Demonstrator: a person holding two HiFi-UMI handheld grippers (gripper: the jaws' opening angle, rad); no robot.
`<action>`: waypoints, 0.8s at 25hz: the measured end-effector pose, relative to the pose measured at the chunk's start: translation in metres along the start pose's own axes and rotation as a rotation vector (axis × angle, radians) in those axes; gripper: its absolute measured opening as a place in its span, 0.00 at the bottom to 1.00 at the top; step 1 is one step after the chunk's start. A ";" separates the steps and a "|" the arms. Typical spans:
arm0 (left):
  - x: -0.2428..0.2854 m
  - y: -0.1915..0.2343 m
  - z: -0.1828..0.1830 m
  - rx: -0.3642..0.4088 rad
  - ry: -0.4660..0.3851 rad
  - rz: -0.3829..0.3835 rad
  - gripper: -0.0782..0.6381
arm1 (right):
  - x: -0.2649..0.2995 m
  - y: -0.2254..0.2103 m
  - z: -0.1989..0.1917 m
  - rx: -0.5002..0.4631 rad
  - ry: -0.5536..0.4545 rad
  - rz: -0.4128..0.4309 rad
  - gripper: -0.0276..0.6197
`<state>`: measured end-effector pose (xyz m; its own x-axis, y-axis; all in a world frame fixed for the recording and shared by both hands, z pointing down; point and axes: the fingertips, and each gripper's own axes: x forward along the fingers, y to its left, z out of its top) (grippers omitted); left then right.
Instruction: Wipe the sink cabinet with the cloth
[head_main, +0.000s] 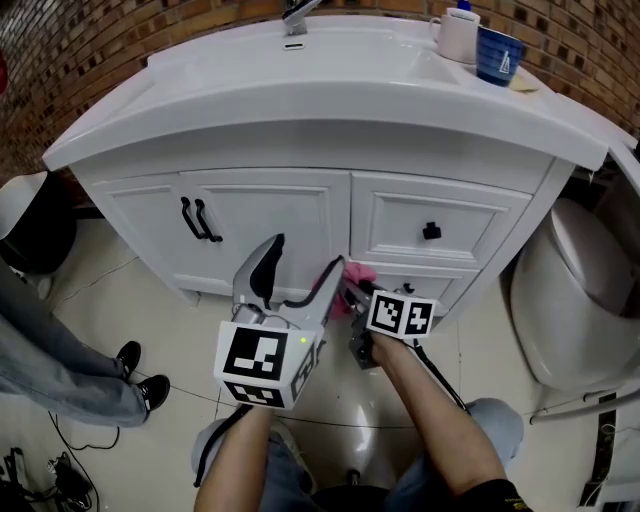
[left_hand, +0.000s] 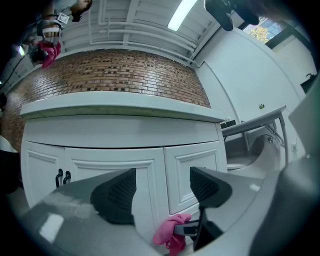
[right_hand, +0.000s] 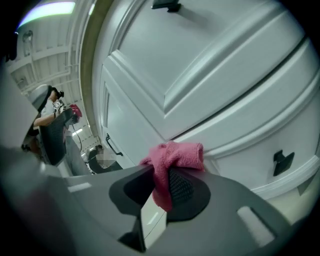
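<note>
The right gripper (right_hand: 166, 186) clamps the pink cloth (right_hand: 176, 154) at its bunched middle; soft, light, floppy stuff, I reckon; left gripper (left_hand: 162, 187) fingers spread wide, empty.

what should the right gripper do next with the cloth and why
Probably press the pink cloth, clamped in the right gripper, onto the white drawer front and sweep sideways: it sits right at the panel, though contact is unclear.
</note>
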<state>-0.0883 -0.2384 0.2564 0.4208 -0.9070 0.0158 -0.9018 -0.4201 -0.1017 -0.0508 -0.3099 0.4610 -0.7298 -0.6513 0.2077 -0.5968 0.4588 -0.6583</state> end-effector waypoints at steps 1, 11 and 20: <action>0.001 0.000 0.000 -0.002 0.000 -0.002 0.58 | -0.004 -0.002 0.003 0.006 -0.003 -0.003 0.14; 0.016 -0.010 -0.004 -0.010 -0.005 -0.043 0.58 | -0.112 -0.083 0.050 0.059 -0.079 -0.193 0.14; 0.013 0.002 0.001 -0.031 -0.024 -0.029 0.58 | -0.198 -0.156 0.082 0.106 -0.230 -0.424 0.14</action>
<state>-0.0843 -0.2508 0.2556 0.4483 -0.8939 -0.0053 -0.8918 -0.4469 -0.0707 0.2135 -0.3022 0.4630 -0.3308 -0.8892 0.3159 -0.7792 0.0685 -0.6231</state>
